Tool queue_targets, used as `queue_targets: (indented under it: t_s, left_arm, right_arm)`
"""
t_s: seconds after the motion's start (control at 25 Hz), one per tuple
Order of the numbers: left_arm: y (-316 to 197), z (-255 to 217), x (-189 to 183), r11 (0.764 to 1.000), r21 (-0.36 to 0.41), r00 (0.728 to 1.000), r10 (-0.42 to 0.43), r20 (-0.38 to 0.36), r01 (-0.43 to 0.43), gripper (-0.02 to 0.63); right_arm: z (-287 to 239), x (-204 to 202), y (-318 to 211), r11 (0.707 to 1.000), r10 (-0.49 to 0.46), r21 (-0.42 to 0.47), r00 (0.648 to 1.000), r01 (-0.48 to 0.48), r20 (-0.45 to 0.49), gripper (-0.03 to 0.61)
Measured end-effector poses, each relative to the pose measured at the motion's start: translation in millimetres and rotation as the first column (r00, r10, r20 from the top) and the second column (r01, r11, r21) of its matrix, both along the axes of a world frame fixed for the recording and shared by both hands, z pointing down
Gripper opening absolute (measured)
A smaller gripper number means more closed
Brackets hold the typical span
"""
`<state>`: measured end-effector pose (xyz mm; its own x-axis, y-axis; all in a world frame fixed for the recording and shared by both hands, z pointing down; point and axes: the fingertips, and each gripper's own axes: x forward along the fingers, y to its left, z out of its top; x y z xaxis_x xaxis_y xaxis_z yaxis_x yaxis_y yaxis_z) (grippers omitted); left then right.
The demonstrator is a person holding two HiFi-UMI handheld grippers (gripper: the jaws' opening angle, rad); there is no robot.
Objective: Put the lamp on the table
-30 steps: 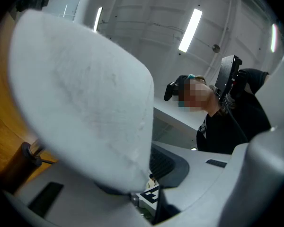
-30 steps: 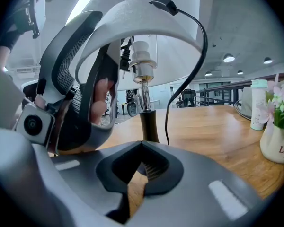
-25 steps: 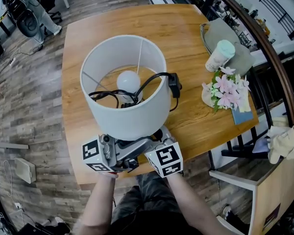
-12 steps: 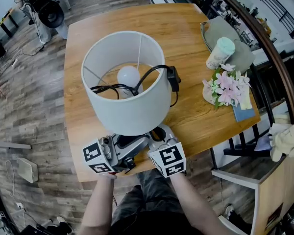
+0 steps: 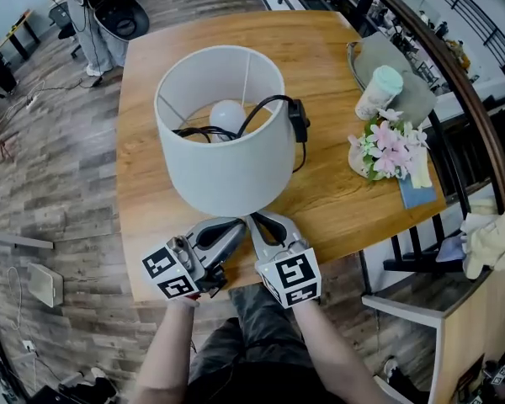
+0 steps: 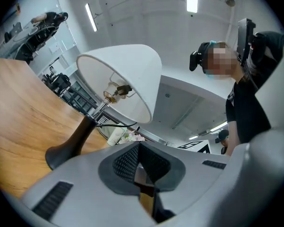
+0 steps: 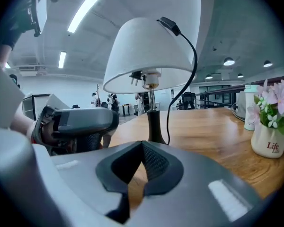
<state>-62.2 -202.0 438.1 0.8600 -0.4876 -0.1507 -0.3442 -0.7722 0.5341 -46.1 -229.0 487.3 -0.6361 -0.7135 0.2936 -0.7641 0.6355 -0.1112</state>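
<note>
The lamp stands upright on the wooden table (image 5: 337,200). Its white shade (image 5: 227,141) hides the base in the head view, and its black cord and plug (image 5: 296,129) hang over the shade's rim. My left gripper (image 5: 234,225) and right gripper (image 5: 257,222) sit side by side at the table's near edge, just short of the shade, both shut with nothing in them. In the left gripper view (image 6: 139,145) the dark lamp foot (image 6: 66,145) stands apart ahead. In the right gripper view (image 7: 142,145) the lamp stem (image 7: 155,124) rises beyond the jaws.
A vase of pink flowers (image 5: 387,146) and a pale cup (image 5: 377,93) on a grey tray (image 5: 408,95) stand at the table's right side. A blue card (image 5: 417,194) lies near the right edge. Chairs (image 5: 421,259) stand to the right of the table.
Both grippers have drawn back from under the shade toward the table's near edge. The lamp now stands a little farther in on the table, free of them.
</note>
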Motion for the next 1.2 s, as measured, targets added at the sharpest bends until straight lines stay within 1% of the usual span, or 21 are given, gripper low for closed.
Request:
queue_targets:
  t_s: [0.16, 0.32, 0.4, 0.52, 0.68, 0.76, 0.84, 0.96, 1.2]
  left_arm:
    - [3, 4, -7, 0.997, 0.005, 0.994, -0.08, 0.072, 0.08, -0.003]
    - [9, 3, -11, 0.987, 0.035, 0.975, -0.163, 0.154, 0.16, -0.003]
    - [12, 1, -13, 0.979, 0.058, 0.958, -0.204, 0.201, 0.196, -0.003]
    - [17, -3, -18, 0.965, 0.103, 0.926, -0.26, 0.274, 0.24, -0.003]
    - [27, -13, -20, 0.944, 0.171, 0.887, -0.324, 0.329, 0.282, -0.003]
    - [34, -22, -20, 0.934, 0.2, 0.872, -0.349, 0.343, 0.295, -0.003]
    - [41, -31, -20, 0.924, 0.218, 0.864, -0.374, 0.337, 0.315, -0.003]
    - [49, -42, -21, 0.913, 0.225, 0.86, -0.398, 0.318, 0.34, -0.003]
    - [68, -56, -26, 0.902, 0.224, 0.855, -0.424, 0.299, 0.369, -0.003]
  right_arm:
    - [-12, -1, 9, 1.0, -0.004, 0.021, 1.0, 0.004, 0.016, 0.008]
    - [-25, -1, 22, 0.999, -0.015, 0.049, 1.0, 0.014, 0.024, 0.008]
    - [-34, -1, 28, 0.998, -0.019, 0.065, 0.999, 0.017, 0.029, 0.008]
    - [-47, -2, 38, 0.996, -0.023, 0.091, 0.999, 0.02, 0.035, 0.008]
    - [-65, -2, 52, 0.992, -0.025, 0.123, 0.998, 0.018, 0.051, 0.008]
    - [-74, -4, 61, 0.99, -0.031, 0.138, 0.998, 0.022, 0.061, 0.008]
    - [-83, -6, 70, 0.987, -0.039, 0.156, 0.997, 0.028, 0.065, 0.008]
    - [-94, -9, 82, 0.982, -0.05, 0.183, 0.996, 0.037, 0.069, 0.008]
    - [-113, -13, 103, 0.972, -0.066, 0.23, 0.995, 0.047, 0.075, 0.007]
